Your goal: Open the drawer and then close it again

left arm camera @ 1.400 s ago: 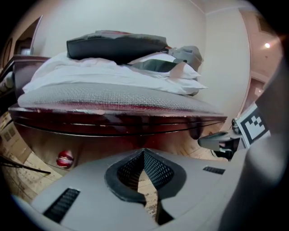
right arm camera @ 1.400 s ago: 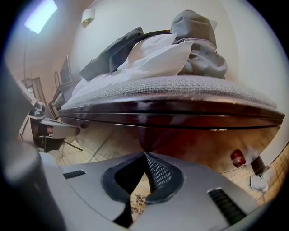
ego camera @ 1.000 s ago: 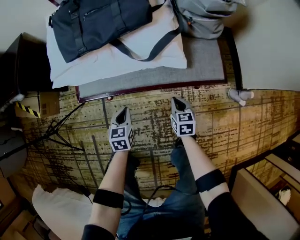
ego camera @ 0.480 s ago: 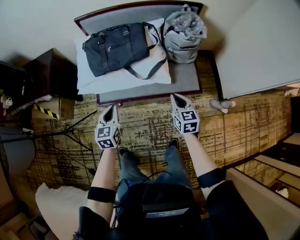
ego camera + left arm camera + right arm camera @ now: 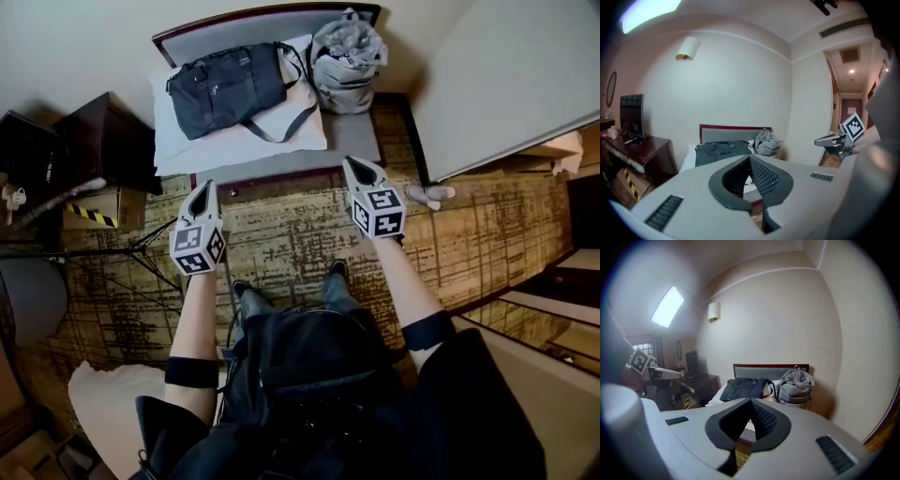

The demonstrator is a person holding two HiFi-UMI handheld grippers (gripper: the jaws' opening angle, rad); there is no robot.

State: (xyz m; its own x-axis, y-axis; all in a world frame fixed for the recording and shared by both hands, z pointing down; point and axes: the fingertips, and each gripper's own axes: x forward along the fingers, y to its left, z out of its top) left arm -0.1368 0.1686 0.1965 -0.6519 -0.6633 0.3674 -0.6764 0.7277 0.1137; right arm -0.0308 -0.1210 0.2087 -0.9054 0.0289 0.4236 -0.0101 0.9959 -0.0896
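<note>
Left tongs and right tongs are both closed on nothing, mid-frame; a dark bag lies upper centre.

Two grippers, one dark duffel bag, one grey backpack, one white pillow

Cream walls, 1 wall lamp; gold patterned carpet; grey red-framed bench against the wall; dark wooden desk beside it.
</note>
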